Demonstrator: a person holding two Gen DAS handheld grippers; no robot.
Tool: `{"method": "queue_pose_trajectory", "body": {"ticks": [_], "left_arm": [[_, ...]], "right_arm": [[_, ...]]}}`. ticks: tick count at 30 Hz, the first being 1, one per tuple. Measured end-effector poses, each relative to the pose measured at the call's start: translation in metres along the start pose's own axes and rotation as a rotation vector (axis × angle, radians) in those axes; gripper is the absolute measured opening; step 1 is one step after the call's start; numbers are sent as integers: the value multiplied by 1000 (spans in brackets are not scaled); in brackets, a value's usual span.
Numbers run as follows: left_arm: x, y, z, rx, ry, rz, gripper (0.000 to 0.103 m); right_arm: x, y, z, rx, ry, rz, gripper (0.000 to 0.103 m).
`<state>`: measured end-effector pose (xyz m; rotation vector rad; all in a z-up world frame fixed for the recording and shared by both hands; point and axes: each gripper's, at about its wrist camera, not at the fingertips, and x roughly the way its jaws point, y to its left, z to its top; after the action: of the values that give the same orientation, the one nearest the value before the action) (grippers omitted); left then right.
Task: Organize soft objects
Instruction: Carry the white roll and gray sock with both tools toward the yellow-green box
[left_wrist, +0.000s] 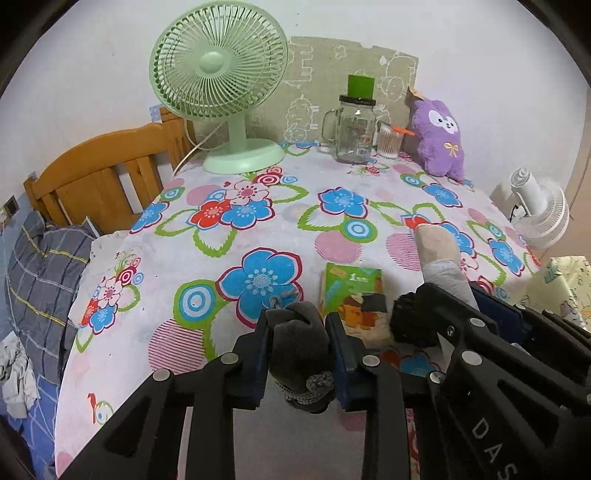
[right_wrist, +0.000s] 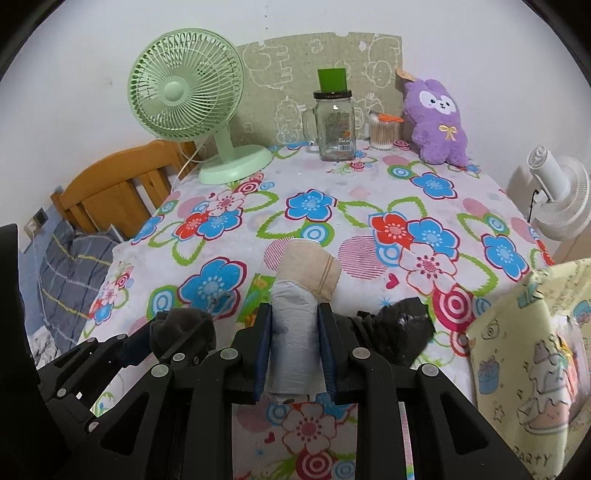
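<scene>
Left wrist view: left gripper (left_wrist: 297, 345) fingers clamped on a dark grey rolled sock (left_wrist: 299, 343), low centre, above the floral surface (left_wrist: 229, 236). At 3 o'clock, right gripper (right_wrist: 291, 350) fingers pinch a grey-and-beige sock roll (right_wrist: 301, 295) mid-body. Both look light, squashy, non-slip; grip mid-roll so they don't unroll.

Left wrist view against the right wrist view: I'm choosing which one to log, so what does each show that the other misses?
Only the left wrist view shows the booklet's cover nearly whole and the dark grey sock end-on in the left tongs.

Only the right wrist view shows the black cloth uncovered and much of the yellow printed bag.

Both show the green fan, glass jar, purple plush, and the grey-and-beige sock in the right tongs.
</scene>
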<state>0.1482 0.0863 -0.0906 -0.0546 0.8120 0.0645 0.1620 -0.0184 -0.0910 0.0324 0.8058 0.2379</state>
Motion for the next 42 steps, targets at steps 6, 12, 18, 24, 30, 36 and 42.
{"method": "queue_pose_trajectory", "body": {"ticks": [6,12,18,24,30,36,42], "left_arm": [[-19,-9,-5,1,-28,-6,27],[-39,-19,-8,5,-56,-9,27],[-62,-29,-10,11,-91,-8,27],[-86,-37,-9,10,-128,-10,27],[-105,-44,-6,2,-157,-9,27],[-119,-52,-3,2,-177,-10,27],[-127,-62,0,12,-193,-17,27]], "right_arm": [[-22,-4,-6,-6,-23,-7,28],[-45,-9,-10,-9,-48,-6,28],[-71,-14,-13,-7,-81,-6,28],[-97,-20,-12,-7,-116,-5,28],[-121,-22,-9,-30,-148,-7,28],[-138,-25,-5,-38,-168,-8,28],[-150,-33,-2,-37,-187,-15,28]]}}
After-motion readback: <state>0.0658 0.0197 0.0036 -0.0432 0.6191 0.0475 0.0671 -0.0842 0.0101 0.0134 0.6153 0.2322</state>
